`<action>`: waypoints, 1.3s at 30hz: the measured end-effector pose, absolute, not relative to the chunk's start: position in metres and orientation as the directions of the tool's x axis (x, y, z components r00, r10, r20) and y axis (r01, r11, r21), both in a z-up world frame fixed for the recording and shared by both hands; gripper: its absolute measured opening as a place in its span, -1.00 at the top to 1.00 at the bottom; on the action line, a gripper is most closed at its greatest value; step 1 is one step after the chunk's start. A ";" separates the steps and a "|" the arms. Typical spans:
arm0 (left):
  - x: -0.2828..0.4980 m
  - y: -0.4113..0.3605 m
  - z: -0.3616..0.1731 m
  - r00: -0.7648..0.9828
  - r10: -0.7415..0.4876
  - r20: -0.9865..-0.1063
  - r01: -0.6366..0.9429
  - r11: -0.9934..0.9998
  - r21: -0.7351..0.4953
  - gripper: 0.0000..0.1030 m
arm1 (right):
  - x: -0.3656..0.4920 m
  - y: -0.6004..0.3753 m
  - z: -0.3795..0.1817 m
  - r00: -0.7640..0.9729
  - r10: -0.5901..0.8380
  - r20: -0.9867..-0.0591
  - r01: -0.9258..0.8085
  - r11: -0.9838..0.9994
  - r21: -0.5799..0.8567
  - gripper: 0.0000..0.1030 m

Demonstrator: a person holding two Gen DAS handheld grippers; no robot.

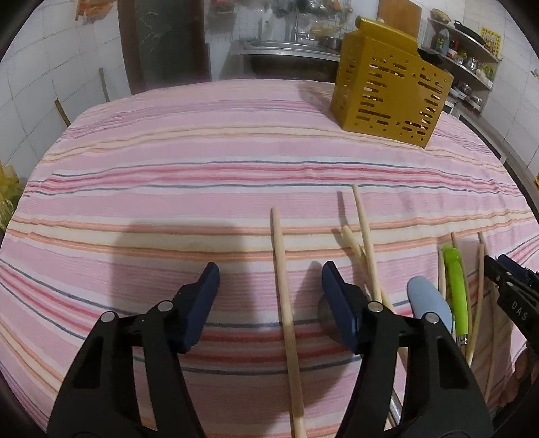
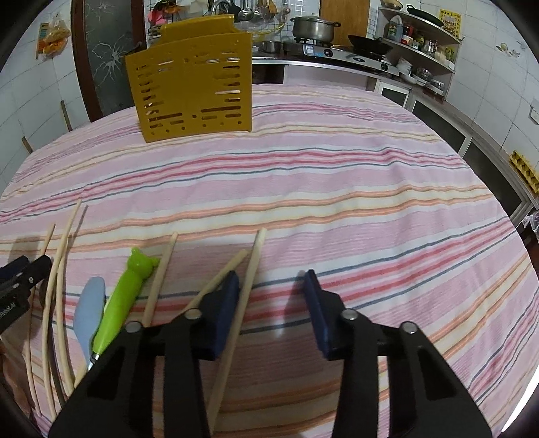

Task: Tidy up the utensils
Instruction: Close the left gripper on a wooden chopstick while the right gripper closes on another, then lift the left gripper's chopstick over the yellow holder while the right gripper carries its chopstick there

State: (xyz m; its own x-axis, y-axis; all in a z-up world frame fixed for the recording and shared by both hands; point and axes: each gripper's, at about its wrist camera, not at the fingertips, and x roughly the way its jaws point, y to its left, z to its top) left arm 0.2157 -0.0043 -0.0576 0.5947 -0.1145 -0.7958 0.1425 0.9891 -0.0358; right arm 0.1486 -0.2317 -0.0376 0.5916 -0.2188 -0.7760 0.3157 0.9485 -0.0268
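A mustard-yellow slotted utensil holder (image 1: 387, 91) stands at the far side of the table; it also shows in the right wrist view (image 2: 195, 91). Several wooden chopsticks lie loose at the near edge. One chopstick (image 1: 286, 316) lies between the fingers of my open left gripper (image 1: 269, 279). A light-blue handled utensil (image 1: 429, 301) and a green bear-topped utensil (image 1: 456, 286) lie to its right. My right gripper (image 2: 271, 281) is open and empty; a chopstick (image 2: 242, 303) lies along its left finger. The blue utensil (image 2: 89, 303) and green utensil (image 2: 124, 296) lie to its left.
A pink striped cloth (image 2: 337, 188) covers the table. Behind it are a sink counter (image 1: 286, 54), a stove with a pot (image 2: 313, 28) and wall shelves with jars (image 2: 421, 40). The other gripper shows at each view's edge (image 1: 505, 286).
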 end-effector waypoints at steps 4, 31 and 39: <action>0.223 -0.004 -0.056 0.582 -0.113 -0.805 0.151 0.988 -0.029 0.03 | 0.151 -0.230 -0.038 0.584 -0.238 -0.776 0.341 0.940 -0.031 0.28; 0.231 -0.003 -0.058 0.576 -0.131 -0.807 0.165 0.985 -0.043 0.90 | 0.165 -0.237 -0.038 0.591 -0.230 -0.773 0.383 0.924 0.017 0.86; 0.209 -0.003 -0.028 0.652 -0.167 -0.740 0.184 0.981 -0.060 0.91 | 0.148 -0.240 -0.010 0.668 -0.214 -0.713 0.366 0.929 0.064 0.86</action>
